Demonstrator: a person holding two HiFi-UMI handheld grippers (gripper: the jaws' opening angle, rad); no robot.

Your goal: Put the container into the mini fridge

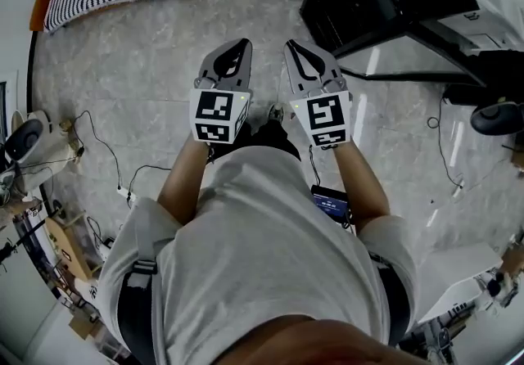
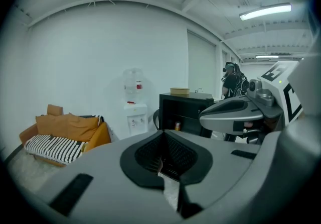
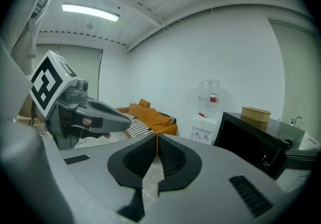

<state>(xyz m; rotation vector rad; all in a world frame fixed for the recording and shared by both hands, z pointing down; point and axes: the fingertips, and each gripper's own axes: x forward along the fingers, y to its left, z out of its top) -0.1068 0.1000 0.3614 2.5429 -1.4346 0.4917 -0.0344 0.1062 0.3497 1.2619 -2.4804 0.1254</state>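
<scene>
Neither gripper has anything in it. The left gripper (image 1: 235, 54) and the right gripper (image 1: 300, 53) are held side by side out in front of the person, above the pale stone floor (image 1: 147, 85), and each one's own view shows its jaws pressed together with nothing between them. The container (image 2: 179, 91), a shallow tan box, sits on top of a black cabinet (image 2: 186, 113) across the room. That cabinet looks to be the mini fridge; its front appears dark and open, with a small can inside. It stands near a white water dispenser (image 2: 134, 112) and well apart from an orange sofa (image 2: 65, 132). Both grippers are well apart from the container, so I judge the step in hand to be the approach, before any pick-up. The next move probably calls for closing in on the fridge, opening the jaws wide enough to take the box by its rim or sides, and lifting it level. I cannot tell which gripper is better placed for it.
</scene>
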